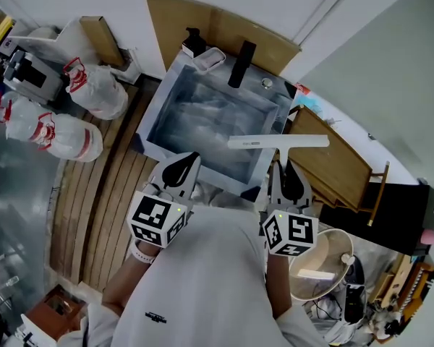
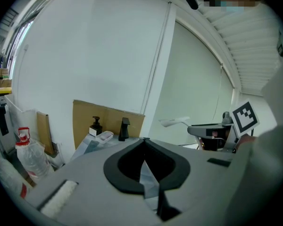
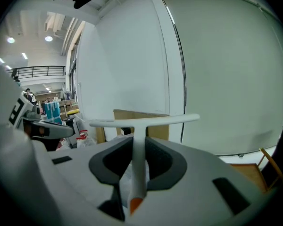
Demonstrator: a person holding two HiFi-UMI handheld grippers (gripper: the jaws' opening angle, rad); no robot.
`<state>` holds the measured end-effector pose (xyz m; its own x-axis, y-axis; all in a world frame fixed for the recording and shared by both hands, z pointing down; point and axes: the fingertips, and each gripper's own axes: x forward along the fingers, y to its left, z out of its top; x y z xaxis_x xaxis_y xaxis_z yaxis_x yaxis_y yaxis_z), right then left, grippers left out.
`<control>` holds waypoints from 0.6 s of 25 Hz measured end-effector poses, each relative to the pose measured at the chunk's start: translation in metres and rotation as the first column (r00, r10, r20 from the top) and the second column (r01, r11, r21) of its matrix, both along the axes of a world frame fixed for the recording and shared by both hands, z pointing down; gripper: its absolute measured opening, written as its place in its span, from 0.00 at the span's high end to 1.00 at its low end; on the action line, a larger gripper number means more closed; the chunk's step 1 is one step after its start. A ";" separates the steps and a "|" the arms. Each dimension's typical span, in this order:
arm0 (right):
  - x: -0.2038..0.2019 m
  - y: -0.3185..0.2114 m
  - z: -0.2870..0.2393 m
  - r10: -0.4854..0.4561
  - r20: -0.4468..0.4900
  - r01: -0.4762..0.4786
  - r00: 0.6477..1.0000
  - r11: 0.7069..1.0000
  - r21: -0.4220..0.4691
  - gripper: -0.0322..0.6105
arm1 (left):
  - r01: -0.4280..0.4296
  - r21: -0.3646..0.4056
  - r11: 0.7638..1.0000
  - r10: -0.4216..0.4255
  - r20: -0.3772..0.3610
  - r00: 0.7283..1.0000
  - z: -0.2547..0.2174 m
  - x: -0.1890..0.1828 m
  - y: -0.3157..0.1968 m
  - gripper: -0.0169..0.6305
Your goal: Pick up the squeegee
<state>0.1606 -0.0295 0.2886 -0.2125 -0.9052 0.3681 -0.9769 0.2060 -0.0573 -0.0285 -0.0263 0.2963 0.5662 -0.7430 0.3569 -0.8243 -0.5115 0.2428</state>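
White squeegee (image 1: 278,142), held clear of every surface: its orange-tipped handle is clamped between the jaws of the right gripper (image 1: 284,166), and the blade lies crosswise just beyond the jaw tips. In the head view the blade hangs over the front right corner of the sink (image 1: 156,118), near a wooden board (image 1: 333,161). The left gripper (image 1: 182,169) hovers at the sink's front edge, well apart from the squeegee, its jaws together with nothing between them.

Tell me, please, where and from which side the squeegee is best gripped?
By the squeegee's handle, from the tail end, jaws on either side. The handle is slim and straight; the blade spreads wide across it. The right gripper is shut on it that way.
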 end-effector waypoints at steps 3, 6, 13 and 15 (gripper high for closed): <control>-0.004 0.002 0.001 -0.006 0.005 0.006 1.000 1.000 -0.002 0.84 | 0.005 0.000 1.000 -0.005 -0.004 1.000 0.000 -0.002 0.001 0.97; -0.008 0.002 0.001 -0.010 0.009 0.010 1.000 1.000 -0.006 0.84 | 0.007 -0.002 1.000 -0.007 -0.008 1.000 0.000 -0.003 0.001 0.97; -0.015 0.000 -0.002 -0.017 0.007 0.017 1.000 1.000 -0.002 0.84 | 0.004 -0.002 1.000 -0.004 -0.020 1.000 0.000 -0.004 0.002 0.97; -0.015 0.000 -0.001 -0.017 0.006 0.017 1.000 1.000 -0.004 0.84 | 0.004 -0.003 1.000 -0.005 -0.022 1.000 0.001 -0.004 0.002 0.97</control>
<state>0.1451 -0.0291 0.2877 -0.2299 -0.8999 0.3706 -0.9729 0.2223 -0.0639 -0.0330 -0.0238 0.2974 0.5705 -0.7445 0.3467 -0.8211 -0.5071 0.2620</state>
